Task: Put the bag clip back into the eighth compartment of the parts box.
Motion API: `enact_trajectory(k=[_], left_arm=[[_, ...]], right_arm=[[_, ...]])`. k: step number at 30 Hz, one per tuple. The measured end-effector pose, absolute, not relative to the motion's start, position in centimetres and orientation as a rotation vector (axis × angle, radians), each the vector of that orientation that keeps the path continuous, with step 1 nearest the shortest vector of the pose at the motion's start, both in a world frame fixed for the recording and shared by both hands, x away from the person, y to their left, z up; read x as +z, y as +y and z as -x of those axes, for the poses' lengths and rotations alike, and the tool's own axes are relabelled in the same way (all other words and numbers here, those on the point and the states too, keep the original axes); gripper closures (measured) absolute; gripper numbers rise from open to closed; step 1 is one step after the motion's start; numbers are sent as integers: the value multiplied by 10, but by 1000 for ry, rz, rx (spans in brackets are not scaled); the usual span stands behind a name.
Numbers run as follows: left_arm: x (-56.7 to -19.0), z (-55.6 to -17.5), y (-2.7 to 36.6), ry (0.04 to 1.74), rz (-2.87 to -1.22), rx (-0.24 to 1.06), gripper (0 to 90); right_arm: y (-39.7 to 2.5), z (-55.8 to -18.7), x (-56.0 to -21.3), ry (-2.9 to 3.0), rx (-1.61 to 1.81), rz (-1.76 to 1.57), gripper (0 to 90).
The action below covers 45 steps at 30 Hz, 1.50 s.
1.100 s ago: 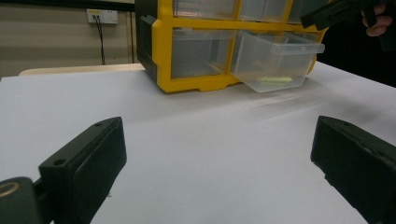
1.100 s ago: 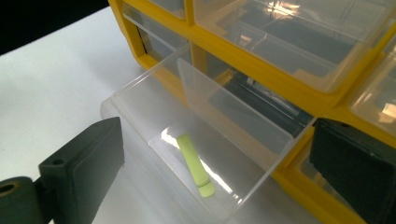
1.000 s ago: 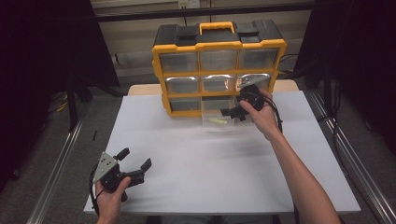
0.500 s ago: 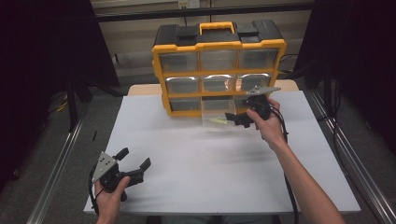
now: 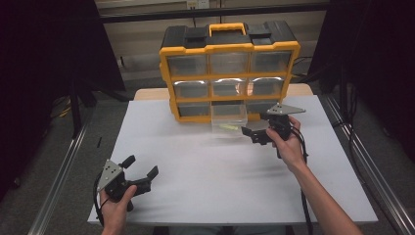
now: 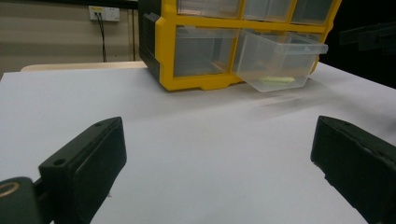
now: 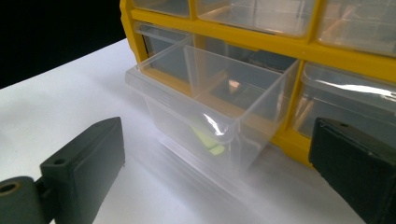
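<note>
A yellow and black organiser cabinet (image 5: 230,73) with clear drawers stands at the back of the white table top (image 5: 220,176). Its bottom middle drawer (image 5: 229,117) is pulled out, and a small yellow-green piece (image 5: 226,127) lies inside. My right gripper (image 5: 250,133) is open just right of that drawer, jaws pointing left at it. In the right gripper view the drawer (image 7: 187,100) and the piece (image 7: 208,140) sit between the wide-apart jaws, untouched. My left gripper (image 5: 142,166) rests open near the front left, holding nothing. The left gripper view shows the drawer (image 6: 280,60) far ahead.
Metal rails (image 5: 58,186) run along both sides of the table, with dark floor beyond. The cabinet's other drawers (image 5: 191,64) are pushed in. A wall socket (image 6: 103,11) with cables is behind the cabinet. White surface lies between the two grippers.
My right gripper has drawn back from the cabinet front toward the person and now sits lower, beside the pulled-out drawer. The left gripper and the drawer have not moved.
</note>
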<state>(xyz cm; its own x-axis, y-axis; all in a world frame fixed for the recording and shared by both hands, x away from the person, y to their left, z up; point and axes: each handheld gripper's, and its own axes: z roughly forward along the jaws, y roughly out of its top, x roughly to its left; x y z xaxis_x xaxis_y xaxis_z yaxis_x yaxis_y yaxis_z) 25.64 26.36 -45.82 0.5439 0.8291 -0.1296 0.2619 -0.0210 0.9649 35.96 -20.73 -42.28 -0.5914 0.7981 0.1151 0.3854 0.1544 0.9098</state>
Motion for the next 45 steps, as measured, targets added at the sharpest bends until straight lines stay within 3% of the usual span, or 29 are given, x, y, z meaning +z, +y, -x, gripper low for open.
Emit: enact_trajectory(k=[45], left_arm=[[-458, -254, 262, 958, -1567, 573, 43]], right_arm=[[-270, -259, -452, 1836, 1418, -1231, 23]])
